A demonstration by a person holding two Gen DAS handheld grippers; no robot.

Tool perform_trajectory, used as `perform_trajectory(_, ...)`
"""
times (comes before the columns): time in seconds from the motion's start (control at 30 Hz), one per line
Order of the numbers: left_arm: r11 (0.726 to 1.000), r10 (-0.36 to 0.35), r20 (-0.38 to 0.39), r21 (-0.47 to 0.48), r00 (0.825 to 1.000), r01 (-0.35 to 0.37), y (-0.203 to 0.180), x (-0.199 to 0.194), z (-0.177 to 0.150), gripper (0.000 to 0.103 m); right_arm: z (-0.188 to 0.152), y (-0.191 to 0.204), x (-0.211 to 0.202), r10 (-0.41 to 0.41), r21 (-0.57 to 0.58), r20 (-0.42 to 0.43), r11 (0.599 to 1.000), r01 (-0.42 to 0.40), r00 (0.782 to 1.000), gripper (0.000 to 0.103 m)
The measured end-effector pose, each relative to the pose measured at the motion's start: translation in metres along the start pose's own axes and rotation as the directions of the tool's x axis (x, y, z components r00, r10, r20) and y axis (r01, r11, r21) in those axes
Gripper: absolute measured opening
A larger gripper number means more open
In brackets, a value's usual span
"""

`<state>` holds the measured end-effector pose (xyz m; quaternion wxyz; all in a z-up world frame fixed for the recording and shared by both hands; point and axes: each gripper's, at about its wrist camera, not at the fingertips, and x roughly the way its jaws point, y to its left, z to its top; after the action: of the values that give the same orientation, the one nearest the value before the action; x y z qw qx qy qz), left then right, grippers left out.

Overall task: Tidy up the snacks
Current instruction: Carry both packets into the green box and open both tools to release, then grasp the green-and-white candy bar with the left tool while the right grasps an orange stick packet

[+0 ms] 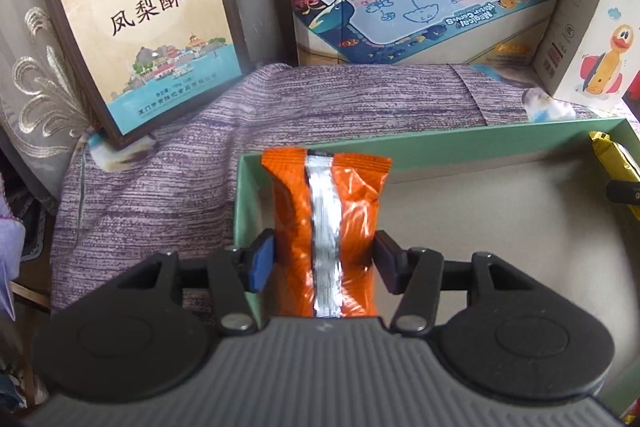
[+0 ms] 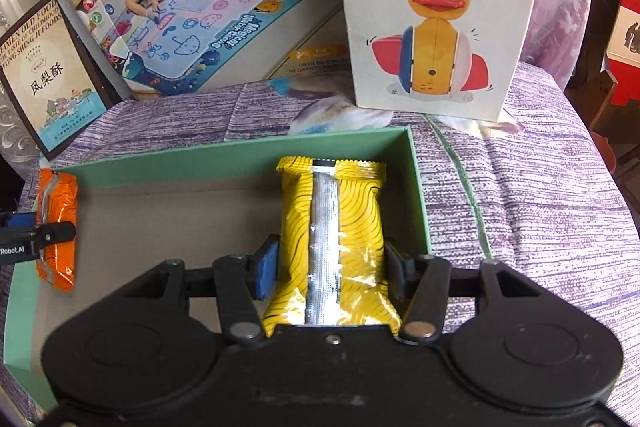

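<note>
I'm holding the left gripper [image 1: 322, 259] over the far-left corner of the green tray [image 1: 500, 143]; the orange snack packet [image 1: 324, 227] is sitting lengthwise between my fingers, silver seam up, its far end at the tray's back wall; the blue pad [image 1: 262, 263] is touching its left side, the right pad looks just against it, jaws about half open, packet barely squeezed; from the right wrist view the orange packet [image 2: 56, 227] is showing at the tray's left edge with the left gripper's fingertips on it; I'm holding the right gripper [image 2: 330, 267] over the tray's far-right corner [image 2: 416, 187]; the yellow snack packet [image 2: 332, 235] with black wavy lines is lying between my fingers, seam up, pinched in at the waist by both pads, jaws roughly half open; the tray is resting on a purple striped cloth [image 2: 520, 207]; a duck toy box [image 2: 436, 11], a drawing mat box [image 2: 208, 15] and a pineapple cake box [image 1: 136, 23] are standing behind it.
</note>
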<state>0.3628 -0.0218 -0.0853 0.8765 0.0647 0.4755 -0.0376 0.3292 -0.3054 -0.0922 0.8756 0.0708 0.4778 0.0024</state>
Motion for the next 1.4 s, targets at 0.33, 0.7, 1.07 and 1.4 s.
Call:
perform_trajectory(0.33, 1.0, -0.008, 0.073, -0.004, 0.997, 0.008, -0.011, -0.036, -0.007, 0.096, -0.002, 0.011, -0.029, 0.039, -0.006, 0.037, 0.999, -0.038, 0.999, 0.085)
perform_trajectory(0.7, 0.999, -0.04, 0.073, -0.006, 0.996, 0.041, -0.008, -0.101, -0.07, 0.102, -0.047, 0.033, -0.109, 0.071, -0.076, 0.081, 0.995, -0.065, 0.994, 0.101)
perform_trajectory(1.07, 0.997, -0.058, 0.002, -0.06, 0.998, 0.058, -0.014, -0.147, -0.18, 0.102, -0.131, 0.056, -0.169, 0.156, -0.111, 0.057, 0.983, -0.149, 0.986, 0.103)
perform_trajectory(1.4, 0.986, -0.009, -0.087, -0.169, 0.996, -0.006, -0.002, -0.141, -0.236, 0.102, -0.178, 0.098, -0.163, 0.209, -0.119, -0.008, 0.971, -0.209, 0.978, 0.086)
